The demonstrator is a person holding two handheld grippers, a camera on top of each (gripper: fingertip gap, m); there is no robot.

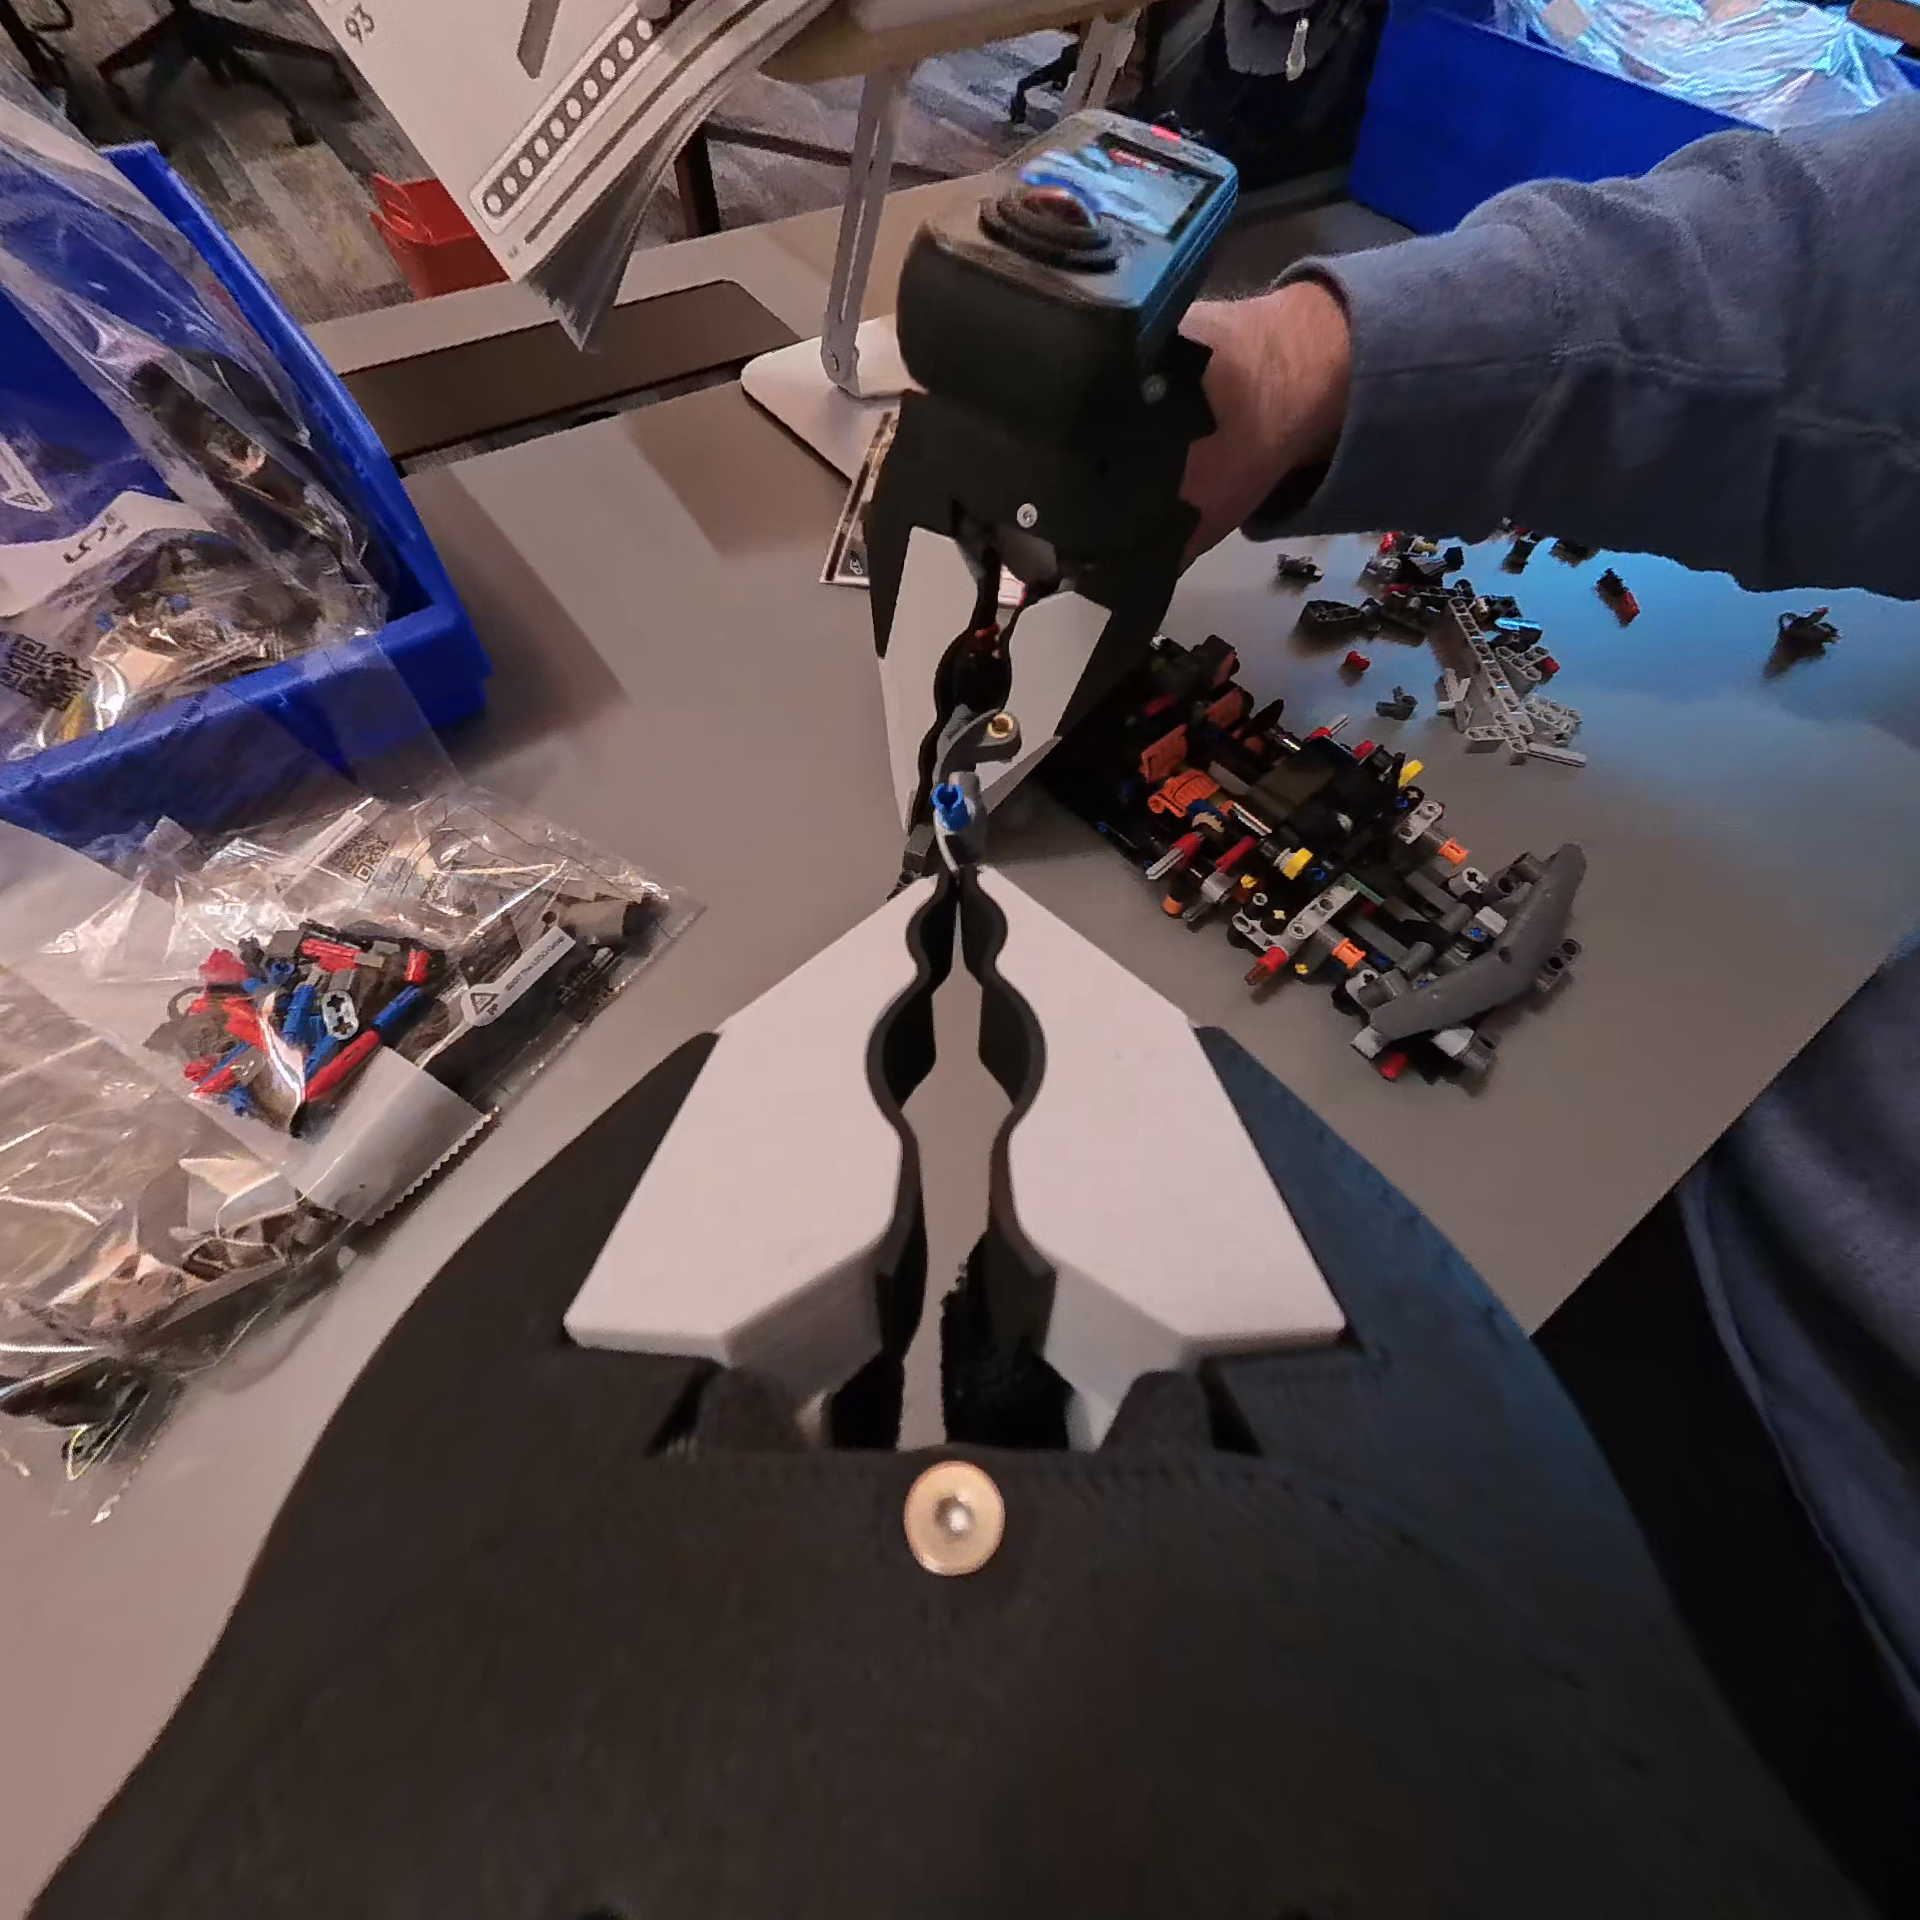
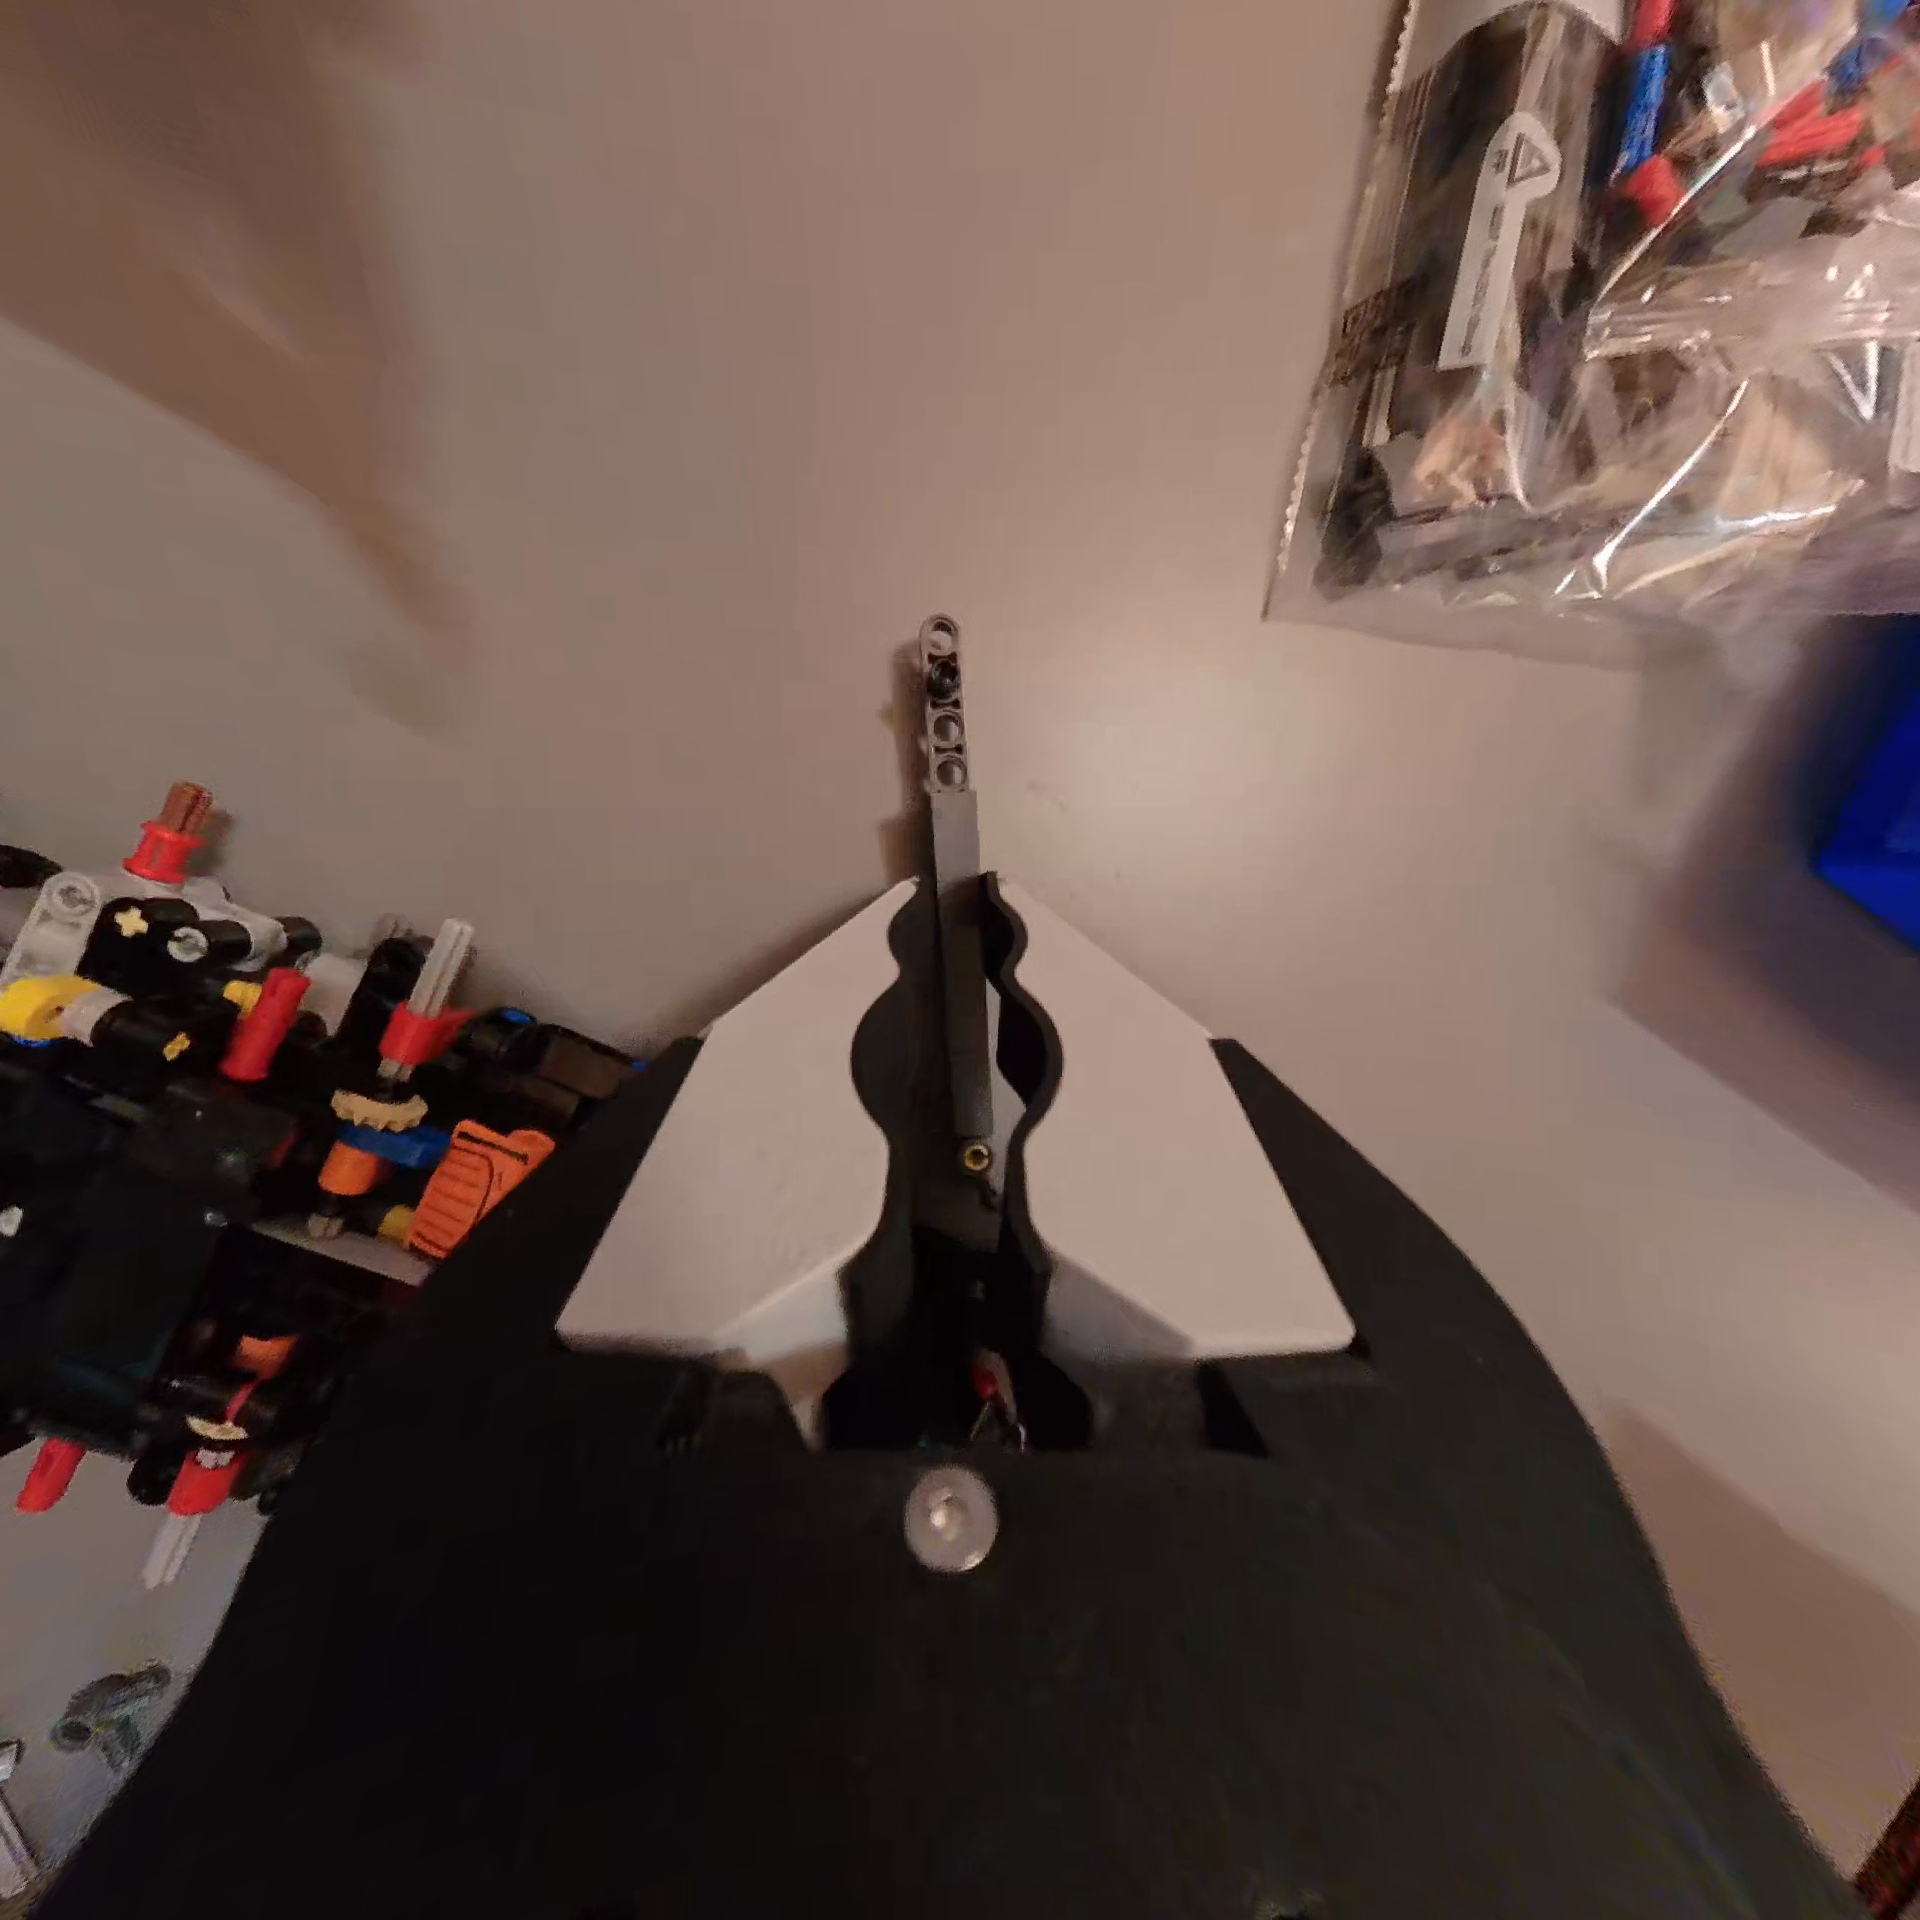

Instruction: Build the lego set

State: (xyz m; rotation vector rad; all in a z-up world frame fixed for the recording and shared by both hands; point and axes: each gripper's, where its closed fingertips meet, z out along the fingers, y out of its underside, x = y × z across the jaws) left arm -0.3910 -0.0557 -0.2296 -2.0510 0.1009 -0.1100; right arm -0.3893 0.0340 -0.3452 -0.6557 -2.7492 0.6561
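My left gripper is shut at the tips on a small blue-and-grey piece and holds it above the grey table. My right gripper is shut on a thin grey beam with holes that sticks out past its tips. In the left wrist view the right gripper points down, its tips close to the left gripper's tips. The partly built black, orange and grey model lies on the table to the right. It also shows in the right wrist view at the left.
Clear bags of parts lie on the left, also visible in the right wrist view. A blue bin stands behind them. Loose parts lie at the back right. An instruction booklet rests on a white stand. A grey sleeve reaches in. My hands' fingertips stand some 15 cm from each other.
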